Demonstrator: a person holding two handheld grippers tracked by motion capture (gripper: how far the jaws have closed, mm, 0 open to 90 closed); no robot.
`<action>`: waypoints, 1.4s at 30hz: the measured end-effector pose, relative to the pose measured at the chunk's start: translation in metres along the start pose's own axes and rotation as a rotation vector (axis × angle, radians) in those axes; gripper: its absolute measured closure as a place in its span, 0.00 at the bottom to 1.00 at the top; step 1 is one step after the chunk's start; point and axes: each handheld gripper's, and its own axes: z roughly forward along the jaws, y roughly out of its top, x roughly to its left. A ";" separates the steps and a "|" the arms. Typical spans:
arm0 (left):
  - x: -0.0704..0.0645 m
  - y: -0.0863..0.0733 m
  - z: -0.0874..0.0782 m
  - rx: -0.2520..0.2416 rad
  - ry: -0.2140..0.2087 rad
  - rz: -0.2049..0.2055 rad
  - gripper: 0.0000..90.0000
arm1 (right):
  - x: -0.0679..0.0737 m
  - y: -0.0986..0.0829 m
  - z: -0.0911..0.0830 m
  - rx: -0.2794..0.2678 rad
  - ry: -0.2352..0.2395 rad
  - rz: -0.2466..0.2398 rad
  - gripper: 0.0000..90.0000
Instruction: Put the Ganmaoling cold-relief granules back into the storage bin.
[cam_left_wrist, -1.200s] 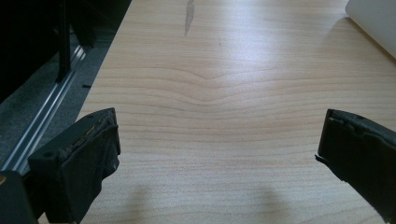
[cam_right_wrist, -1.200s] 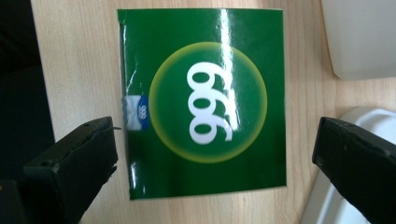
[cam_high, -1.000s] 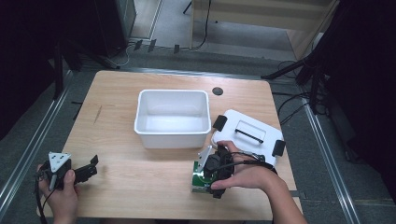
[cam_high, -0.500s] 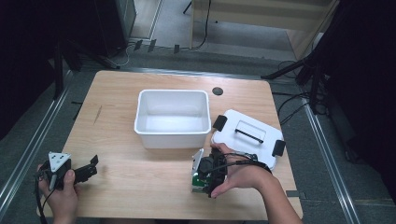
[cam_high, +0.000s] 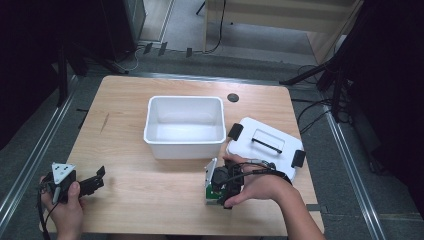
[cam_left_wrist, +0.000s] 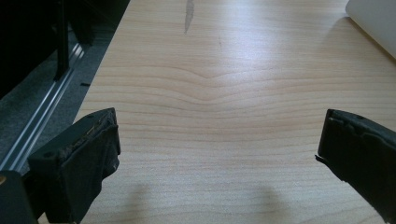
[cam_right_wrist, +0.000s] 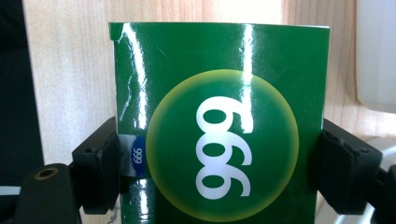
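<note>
A glossy green box printed with a white "999" in a yellow circle sits between the jaws in the right gripper view. My right gripper is shut on the box's two sides, pads pressed against it. From above, the green box is near the table's front, right of centre, under the hand that holds the right gripper. My left gripper rests at the front left corner, open. Its jaws stand wide apart over bare wood in the left gripper view.
An empty white bin stands in the middle of the wooden table. Its white lid with black clips and a black handle lies to the right, just behind the right hand. A dark round hole sits near the back edge.
My right gripper and the green box have shifted a little to the left, away from the lid. The left gripper has stayed put.
</note>
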 end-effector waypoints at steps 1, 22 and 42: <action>0.000 0.000 0.000 0.000 0.000 0.000 0.00 | 0.000 0.001 -0.002 0.004 0.004 0.004 0.18; -0.001 0.000 0.000 -0.003 0.001 0.005 0.00 | -0.013 -0.001 -0.055 -0.049 -0.029 -0.033 0.18; -0.001 0.000 0.000 -0.010 0.004 0.007 0.00 | -0.032 0.009 -0.092 -0.060 -0.028 -0.044 0.18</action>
